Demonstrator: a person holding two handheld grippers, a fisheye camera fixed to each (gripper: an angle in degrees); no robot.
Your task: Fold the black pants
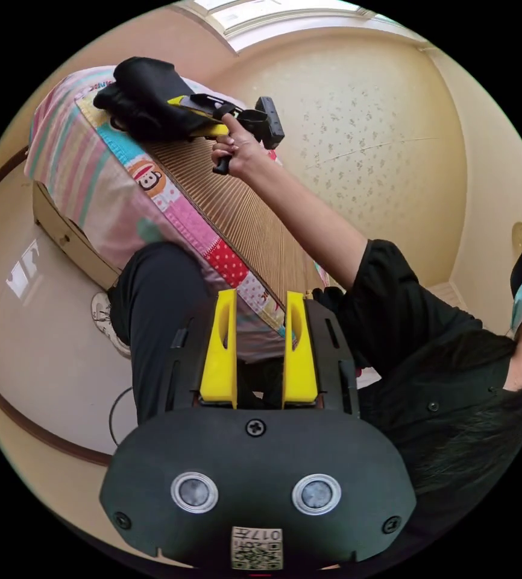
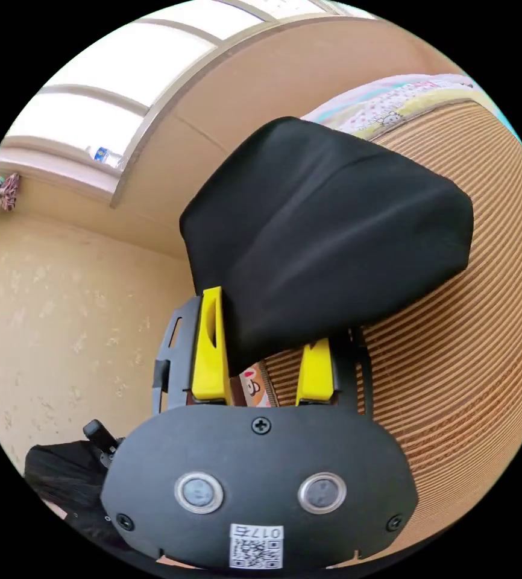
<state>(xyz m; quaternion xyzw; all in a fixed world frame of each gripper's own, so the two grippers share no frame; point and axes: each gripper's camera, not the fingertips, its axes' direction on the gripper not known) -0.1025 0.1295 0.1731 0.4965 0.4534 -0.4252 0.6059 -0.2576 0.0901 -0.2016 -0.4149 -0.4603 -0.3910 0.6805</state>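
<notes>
Folded black pants (image 2: 327, 235) on the bed's woven mat (image 2: 454, 386).
I see right gripper (image 2: 264, 329) jaws parted around the pants' edge; left gripper (image 1: 260, 313) parted, empty, well away from the pants.

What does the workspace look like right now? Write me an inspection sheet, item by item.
Surface: ribbed woven mat on a patchwork quilt.
Job's things: black pants folded into a compact bundle on the mat.
Clutter: nothing seen.
Grippers: left gripper open, held away from the bed; right gripper at the bundle's edge, jaws apart, grip unclear.
Cables: thin dark cord on the floor.
Surroundings: patterned wallpaper, window, person's shoe.
</notes>
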